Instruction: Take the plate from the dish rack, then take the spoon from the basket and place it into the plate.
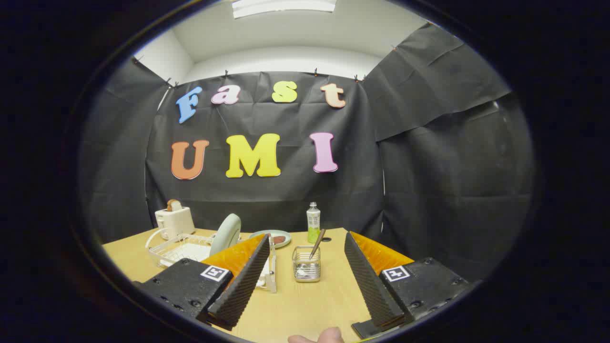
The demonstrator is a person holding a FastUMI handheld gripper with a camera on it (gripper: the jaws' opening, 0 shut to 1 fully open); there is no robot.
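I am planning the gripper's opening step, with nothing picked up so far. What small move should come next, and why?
Probably swing the open gripper left toward the pale round plate standing upright in the white wire dish rack. The fingers are spread and empty, aimed at the small wire basket holding the spoon, but the plate comes first.

table (305,305): wood | on it: dish rack (178,250), basket (306,270), toaster (174,221), 1 bottle (313,222), dish (271,237)
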